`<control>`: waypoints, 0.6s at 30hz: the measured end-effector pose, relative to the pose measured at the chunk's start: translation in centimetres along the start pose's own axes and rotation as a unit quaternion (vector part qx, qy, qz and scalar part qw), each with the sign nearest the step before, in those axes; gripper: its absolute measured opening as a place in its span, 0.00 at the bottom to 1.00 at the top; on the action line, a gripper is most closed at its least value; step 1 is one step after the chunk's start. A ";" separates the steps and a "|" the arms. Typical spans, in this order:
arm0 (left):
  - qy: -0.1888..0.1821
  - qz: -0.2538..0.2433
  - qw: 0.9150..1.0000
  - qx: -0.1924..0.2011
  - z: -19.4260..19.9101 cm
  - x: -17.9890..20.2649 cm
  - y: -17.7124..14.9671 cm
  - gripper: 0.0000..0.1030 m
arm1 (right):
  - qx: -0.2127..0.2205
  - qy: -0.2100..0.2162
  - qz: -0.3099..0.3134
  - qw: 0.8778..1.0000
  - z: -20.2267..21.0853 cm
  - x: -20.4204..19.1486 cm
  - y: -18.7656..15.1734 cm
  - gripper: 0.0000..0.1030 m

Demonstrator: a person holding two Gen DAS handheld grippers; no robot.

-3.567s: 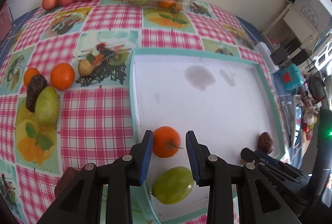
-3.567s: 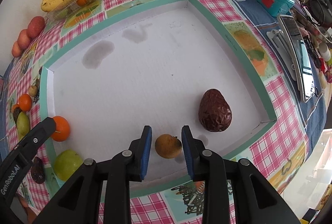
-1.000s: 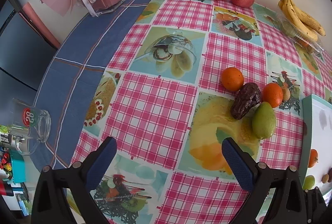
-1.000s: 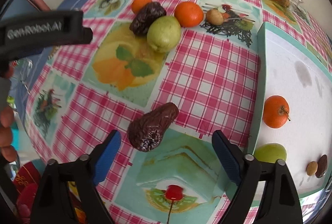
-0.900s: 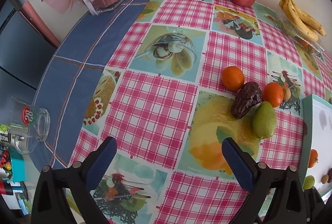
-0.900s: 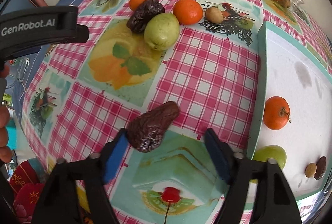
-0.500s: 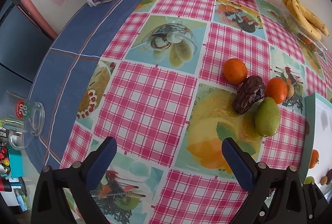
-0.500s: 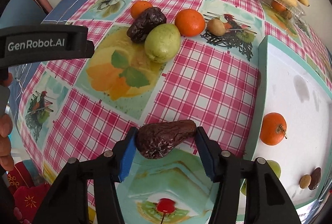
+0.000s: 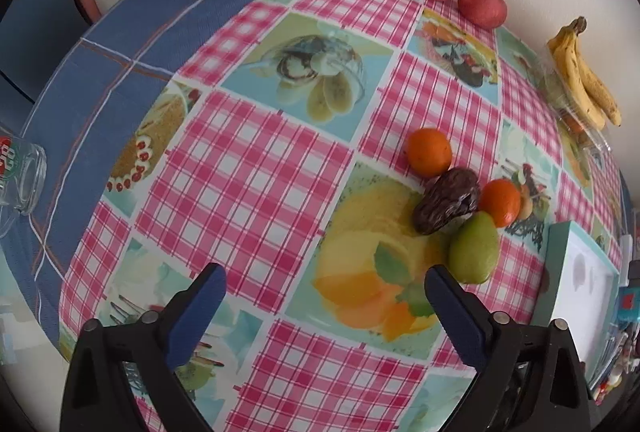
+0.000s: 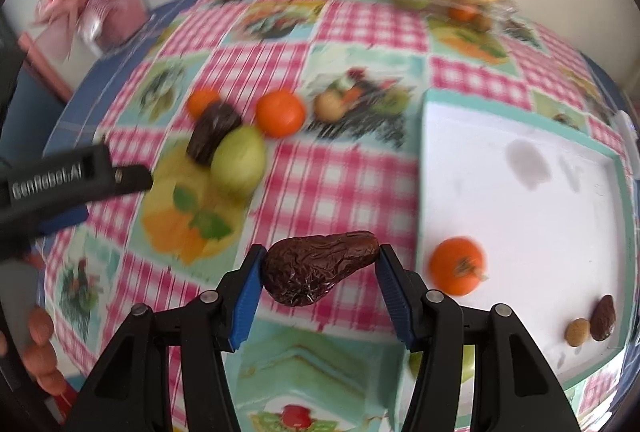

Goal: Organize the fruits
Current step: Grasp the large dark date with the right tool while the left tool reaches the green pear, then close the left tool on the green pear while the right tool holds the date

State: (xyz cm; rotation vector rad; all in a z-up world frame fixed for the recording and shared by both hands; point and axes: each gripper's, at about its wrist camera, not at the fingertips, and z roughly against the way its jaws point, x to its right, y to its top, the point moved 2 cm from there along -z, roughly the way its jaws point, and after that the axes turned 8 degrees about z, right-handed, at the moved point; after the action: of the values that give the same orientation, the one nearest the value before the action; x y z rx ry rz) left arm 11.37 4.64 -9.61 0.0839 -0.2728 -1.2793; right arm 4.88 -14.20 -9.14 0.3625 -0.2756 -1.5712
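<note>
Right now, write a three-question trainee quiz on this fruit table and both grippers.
1. True or false: the right gripper holds the wrinkled dark brown avocado-shaped fruit between its jaws.
2. How do the left gripper's jaws stand? A) open, nothing between them B) shut on a fruit
3. Fill in: the round orange tangerine lies inside the white, teal-rimmed ____.

Key: 1 true; 2 A; 3 tray.

Right hand-held gripper clamped; left hand-held gripper spread (empty)
</note>
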 end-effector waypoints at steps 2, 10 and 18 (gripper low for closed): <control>-0.015 0.003 1.000 0.007 0.5 0.6 0.2 0.85 | 0.015 -0.001 -0.017 1.000 0.8 0.8 0.6 0.56; -0.071 -0.036 0.997 0.000 0.6 5.2 0.2 0.62 | 0.053 -0.019 -0.064 0.996 2.8 3.3 2.7 0.56; -0.084 -0.054 0.995 -0.018 -0.8 8.1 0.3 0.52 | 0.061 -0.026 -0.095 0.993 3.5 6.1 4.0 0.56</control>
State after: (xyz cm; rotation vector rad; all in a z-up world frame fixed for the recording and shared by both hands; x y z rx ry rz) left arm 13.96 -3.07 -9.09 -0.0415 -0.3939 -1.4009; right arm 7.08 -20.60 -4.74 0.4540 -0.3886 -1.7579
